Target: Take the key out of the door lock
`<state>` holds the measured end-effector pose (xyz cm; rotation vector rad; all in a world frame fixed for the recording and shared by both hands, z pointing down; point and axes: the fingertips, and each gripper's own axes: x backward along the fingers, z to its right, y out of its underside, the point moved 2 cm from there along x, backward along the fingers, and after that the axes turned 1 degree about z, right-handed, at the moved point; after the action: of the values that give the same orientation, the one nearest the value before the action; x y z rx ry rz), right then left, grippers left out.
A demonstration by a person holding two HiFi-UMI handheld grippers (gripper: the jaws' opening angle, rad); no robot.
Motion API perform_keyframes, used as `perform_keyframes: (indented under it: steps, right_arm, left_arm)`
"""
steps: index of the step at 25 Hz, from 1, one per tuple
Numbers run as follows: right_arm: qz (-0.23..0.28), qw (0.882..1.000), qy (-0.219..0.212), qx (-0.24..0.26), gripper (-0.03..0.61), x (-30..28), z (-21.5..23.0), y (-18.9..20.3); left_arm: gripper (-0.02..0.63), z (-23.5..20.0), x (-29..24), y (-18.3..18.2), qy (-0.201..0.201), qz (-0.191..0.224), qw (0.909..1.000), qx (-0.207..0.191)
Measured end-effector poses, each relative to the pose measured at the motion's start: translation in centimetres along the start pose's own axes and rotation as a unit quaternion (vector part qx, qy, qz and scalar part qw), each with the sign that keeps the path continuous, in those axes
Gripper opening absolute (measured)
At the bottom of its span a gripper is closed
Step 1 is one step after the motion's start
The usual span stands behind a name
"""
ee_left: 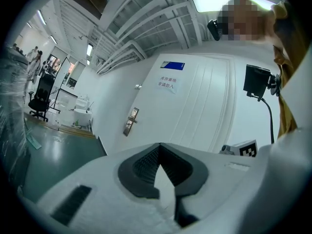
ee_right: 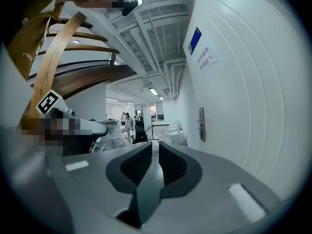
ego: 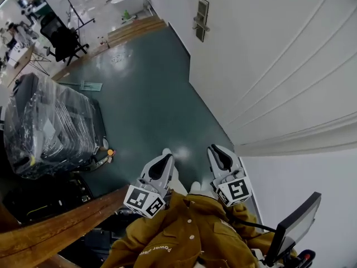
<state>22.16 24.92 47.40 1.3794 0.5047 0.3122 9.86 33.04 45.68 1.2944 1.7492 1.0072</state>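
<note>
The white door (ego: 268, 66) fills the right of the head view. Its metal lock plate with a lever handle (ego: 201, 19) is far ahead; a key there is too small to make out. Both grippers hang low by the person's mustard jacket, well short of the door. My left gripper (ego: 165, 158) is shut with nothing in it; its tips (ee_left: 158, 146) meet, and the lock plate (ee_left: 130, 121) shows beyond them. My right gripper (ego: 215, 149) has a narrow empty gap between its jaws (ee_right: 155, 149), with the lock plate (ee_right: 201, 124) off to the right.
A black machine wrapped in clear plastic (ego: 50, 124) stands on the green floor (ego: 145, 94) at left. Behind it is an office chair (ego: 62, 38). A curved wooden rail (ego: 56, 228) runs low left, and a monitor on a stand (ego: 295, 222) is at lower right.
</note>
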Motion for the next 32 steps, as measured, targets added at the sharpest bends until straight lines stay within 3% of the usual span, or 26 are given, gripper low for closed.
perform_keyframes:
  steps: [8, 14, 21, 26, 30, 32]
  right_arm:
    - [0.012, 0.999, 0.033, -0.005, 0.048, -14.5, 3.3, -4.4]
    - [0.01, 0.997, 0.074, -0.006, 0.048, -20.8, 6.1, -6.4]
    - [0.0, 0.996, 0.084, -0.009, 0.048, -26.5, 10.8, -7.2]
    - [0.019, 0.997, 0.073, 0.001, 0.048, -31.5, 16.8, -9.3]
    - [0.008, 0.999, 0.044, 0.022, 0.049, -35.0, 20.8, -10.8]
    - [0.005, 0.999, 0.027, 0.033, 0.087, -36.4, 22.0, -11.3]
  left_arm:
    - [-0.003, -11.1, -7.5, -7.8, 0.033, -0.004, 0.9995, -0.004]
    - [-0.003, -17.1, -11.8, -11.8, 0.049, -0.009, 0.9987, -0.001]
    - [-0.003, -20.8, -17.9, -13.7, 0.06, -0.018, 0.998, 0.007]
    - [-0.003, -22.8, -25.6, -15.8, 0.061, -0.018, 0.998, -0.006]
    - [-0.003, -23.2, -31.7, -17.6, 0.07, -0.017, 0.9973, -0.015]
    - [-0.003, -23.2, -33.9, -18.1, 0.075, -0.018, 0.997, -0.01]
